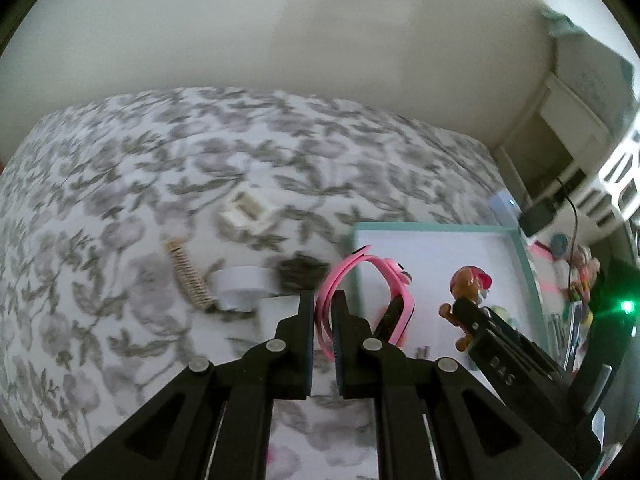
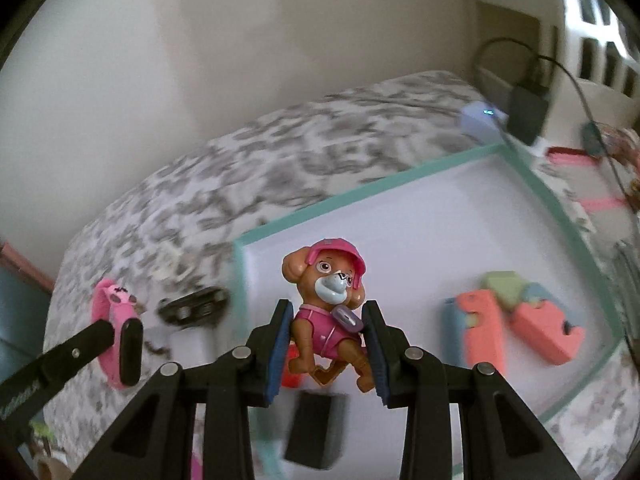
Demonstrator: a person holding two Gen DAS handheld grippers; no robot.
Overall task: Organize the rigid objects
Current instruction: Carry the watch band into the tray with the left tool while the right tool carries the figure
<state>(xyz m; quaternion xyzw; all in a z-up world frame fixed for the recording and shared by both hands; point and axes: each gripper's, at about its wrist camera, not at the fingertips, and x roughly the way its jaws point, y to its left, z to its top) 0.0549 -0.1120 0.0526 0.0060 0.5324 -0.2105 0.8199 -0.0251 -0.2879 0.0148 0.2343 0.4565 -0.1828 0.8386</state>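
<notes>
Holding items over the bed point(image 1: 120, 200), both tools were loaded. Left tool point(image 1: 323, 312): jaws clamped tight on the strap of a pink watch point(image 1: 384, 280), which hung above the tray's near-left corner. Right tool point(image 2: 326, 340): jaws part-closed around a toy pup figure point(image 2: 328, 304) in pink cap and vest, gripped at the torso, poised over the tray floor.

Tray point(image 2: 400, 176): shallow, white-floored, teal-rimmed, resting on the bed. Contents: coral, blue and green blocks point(image 2: 516, 316) near its right edge; a black block point(image 2: 316, 428) at its near edge.

Step in hand, judged: depositing both items in the tray. Advised: lower each until it touches the floor before releasing, place the figure well apart from the blocks, and carry the watch fully inside the rim so the strap does not snag.

Remaining on the bed, left of the tray: a white box point(image 1: 246, 216), a beige ridged clip point(image 1: 188, 276), a white roll point(image 1: 240, 284), a dark clip point(image 1: 300, 272).

Surface: grey-floral bedspread, soft, likely unsteady for upright items. Room: plain cream wall point(image 1: 280, 20) behind; a black cable point(image 2: 560, 72) and charger past the bed's far right corner.
</notes>
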